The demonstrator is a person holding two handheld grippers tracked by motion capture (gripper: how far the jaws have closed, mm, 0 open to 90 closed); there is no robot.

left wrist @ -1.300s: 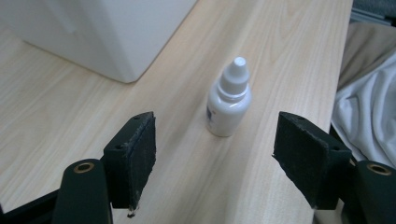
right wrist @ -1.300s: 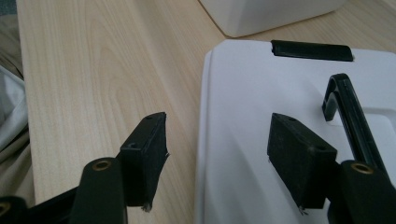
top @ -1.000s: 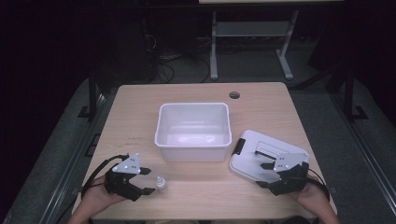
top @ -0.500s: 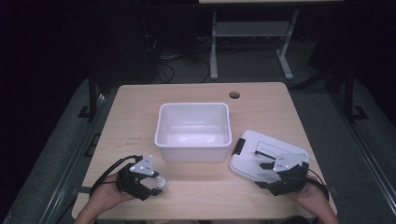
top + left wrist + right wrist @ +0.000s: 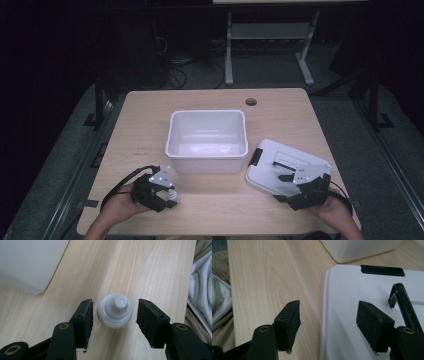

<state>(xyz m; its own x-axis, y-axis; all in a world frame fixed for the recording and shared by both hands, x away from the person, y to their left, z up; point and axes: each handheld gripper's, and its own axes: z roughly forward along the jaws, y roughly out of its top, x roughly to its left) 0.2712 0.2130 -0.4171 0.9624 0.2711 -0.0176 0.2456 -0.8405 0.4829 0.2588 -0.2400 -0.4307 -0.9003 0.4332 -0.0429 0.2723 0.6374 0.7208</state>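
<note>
Small white bottle upright on the wooden table, near the front edge, ahead of the left corner of the white bin; seen from above in the left gripper view, cap toward the camera, round body below it.

Left gripper lowered over the bottle, jaws on either side of it; jaws just closing in, a narrow gap left on each side, pads not yet pressing; bottle between them but not gripped. In the high view, left gripper at the table's near left, held in the person's left hand, cable looping behind.

Right gripper spread wide, empty; one jaw over bare table, the other over the white lid; lid edge running between the jaws; contact with the lid not discernible. Lid flat on the table, just right of the bin, black latch on its far edge, black handle on top.
</note>
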